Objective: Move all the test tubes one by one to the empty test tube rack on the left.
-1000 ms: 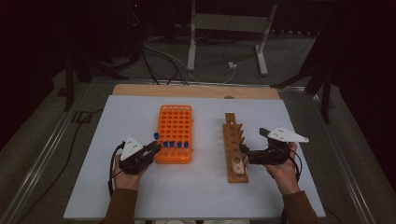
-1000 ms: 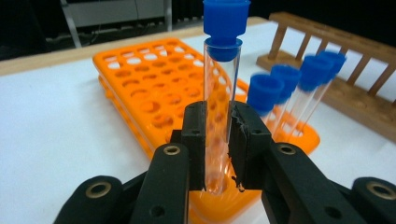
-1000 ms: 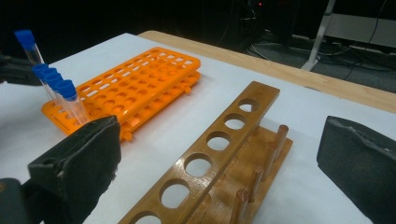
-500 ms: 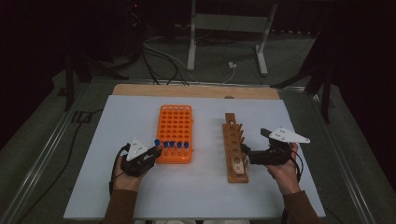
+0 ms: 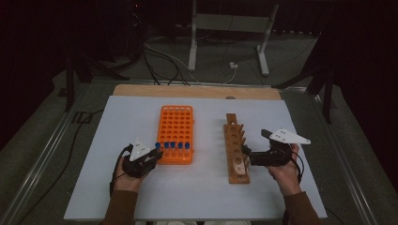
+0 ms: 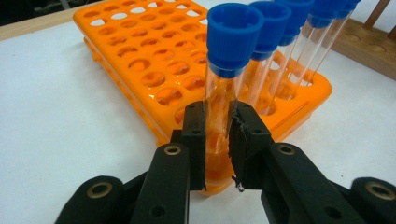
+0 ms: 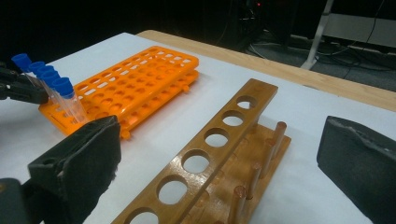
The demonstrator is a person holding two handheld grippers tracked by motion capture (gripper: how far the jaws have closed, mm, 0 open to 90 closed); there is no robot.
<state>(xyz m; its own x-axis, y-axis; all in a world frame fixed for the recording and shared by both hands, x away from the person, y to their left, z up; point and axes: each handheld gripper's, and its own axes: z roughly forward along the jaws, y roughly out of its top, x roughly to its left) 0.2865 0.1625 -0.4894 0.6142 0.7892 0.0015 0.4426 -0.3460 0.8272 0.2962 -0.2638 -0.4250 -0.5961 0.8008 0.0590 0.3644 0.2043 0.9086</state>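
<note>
With the left gripper clamped on a tube, we lift straight up; the right gripper gapes wide beside the wooden rack.

Left hand-held gripper clamped closed, right hand-held gripper jaws spread wide, forearms low
</note>
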